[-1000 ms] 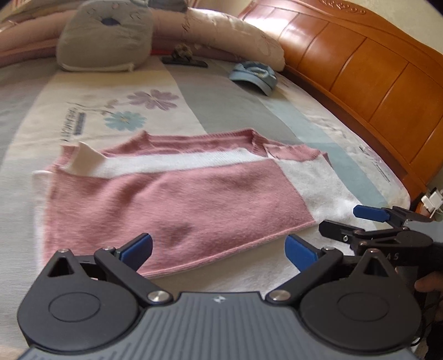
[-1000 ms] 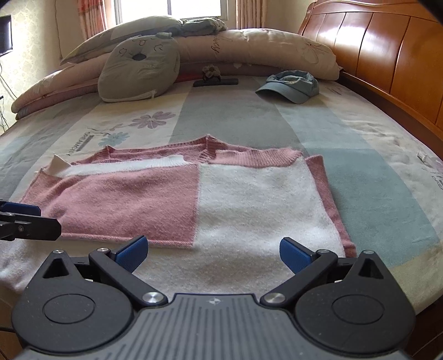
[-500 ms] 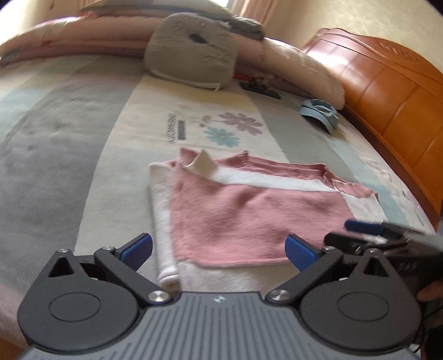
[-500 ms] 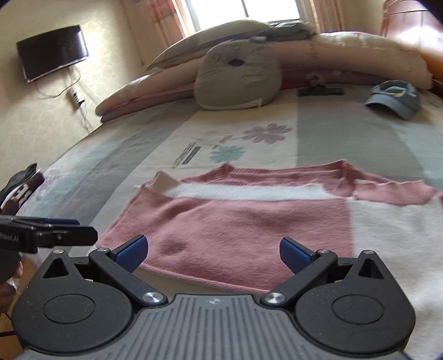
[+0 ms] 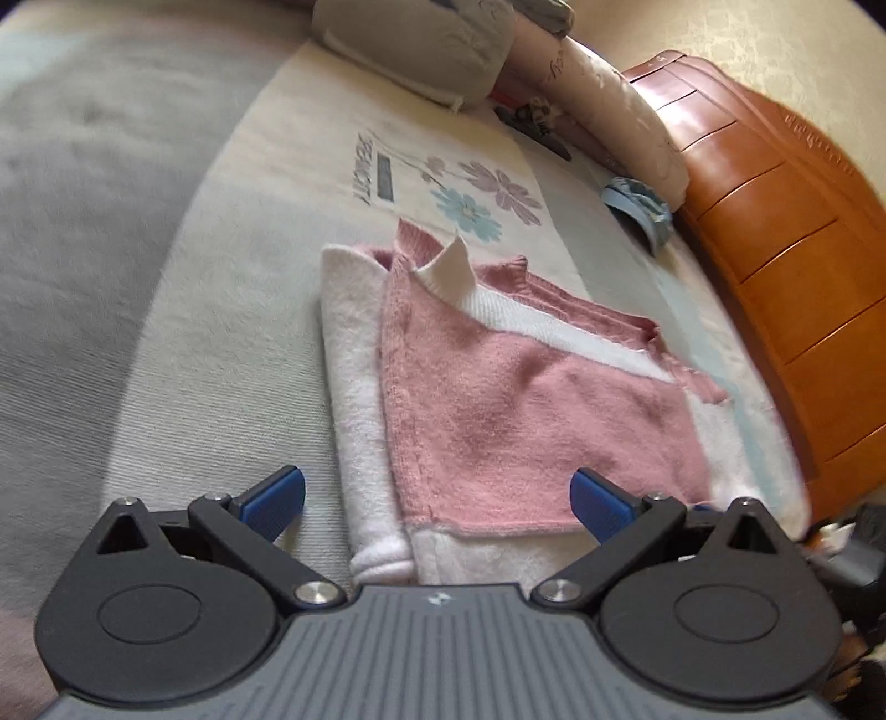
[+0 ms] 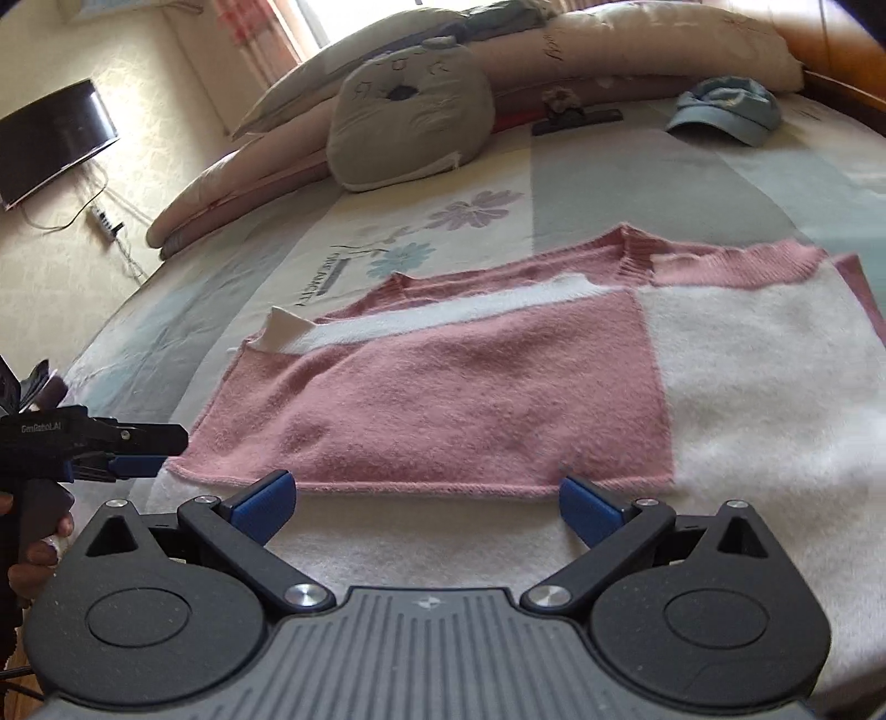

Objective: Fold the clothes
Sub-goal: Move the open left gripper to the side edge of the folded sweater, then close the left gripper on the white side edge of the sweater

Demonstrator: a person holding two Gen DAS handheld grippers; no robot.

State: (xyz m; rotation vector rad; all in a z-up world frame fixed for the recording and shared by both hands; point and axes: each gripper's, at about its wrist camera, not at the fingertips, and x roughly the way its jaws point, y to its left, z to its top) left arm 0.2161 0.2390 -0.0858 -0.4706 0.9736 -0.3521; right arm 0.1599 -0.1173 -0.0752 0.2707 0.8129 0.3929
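Two hand-held grippers, left (image 5: 437, 498) and right (image 6: 426, 501), gape empty over the pink-and-white knitted sweater (image 6: 498, 382), lying lengthwise across the frame's centre; neither nearer.

- The pink and white sweater (image 6: 498, 387) runs off the right edge of the right wrist view, so its right side is cut off.
- Its near hem (image 5: 470, 559) is hidden behind the gripper body in the left wrist view.
- The left wrist view is motion-blurred; the printed lettering on the bedspread (image 5: 365, 177) cannot be read.
- The grey cushion (image 5: 410, 44) is cut by the top edge.
- The hand (image 6: 33, 548) at the left edge is only partly visible.
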